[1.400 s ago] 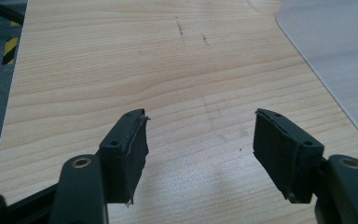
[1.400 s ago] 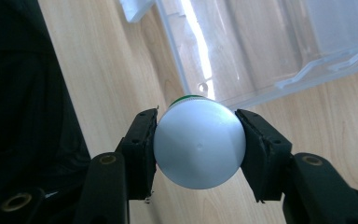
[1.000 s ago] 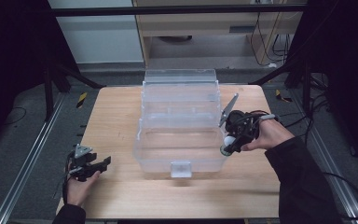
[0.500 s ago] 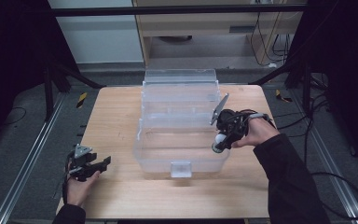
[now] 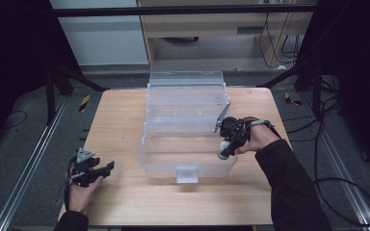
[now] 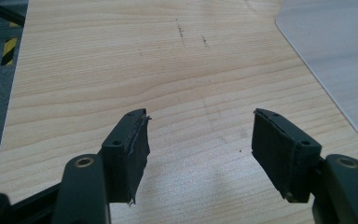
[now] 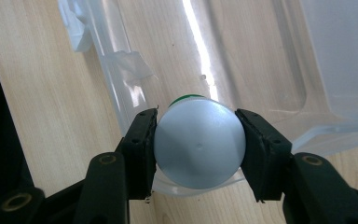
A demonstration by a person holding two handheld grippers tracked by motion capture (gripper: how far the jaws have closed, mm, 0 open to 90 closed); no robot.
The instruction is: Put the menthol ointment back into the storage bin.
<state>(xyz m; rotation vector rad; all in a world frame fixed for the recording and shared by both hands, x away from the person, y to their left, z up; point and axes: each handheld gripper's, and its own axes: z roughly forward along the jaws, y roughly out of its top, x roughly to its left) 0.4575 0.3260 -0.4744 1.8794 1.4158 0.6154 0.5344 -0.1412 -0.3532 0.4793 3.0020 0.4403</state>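
A clear plastic bin (image 5: 189, 166) stands in the middle of the wooden table (image 5: 120, 120), its lid (image 5: 185, 79) swung open at the back. My right gripper (image 5: 225, 148) hangs over the bin's right rim, shut on a small white round container (image 5: 220, 154). In the right gripper view the container (image 7: 198, 144) shows end-on, pale with a green edge, pinched between both pads (image 7: 142, 144), and the bin's rim (image 7: 116, 93) lies under it. My left gripper (image 5: 105, 169) rests low at the table's front left, open; its jaws (image 6: 200, 140) stand wide apart over bare wood.
The bin's rounded corner (image 6: 340, 56) shows at the upper right of the left gripper view. A latch tab (image 5: 187, 174) juts from the bin's front wall. Metal rails (image 5: 24, 168) run along the floor on both sides. A cabinet (image 5: 221, 33) stands behind the table.
My right gripper has carried the white container leftward, from beside the bin to over its right rim. The left gripper has stayed put.
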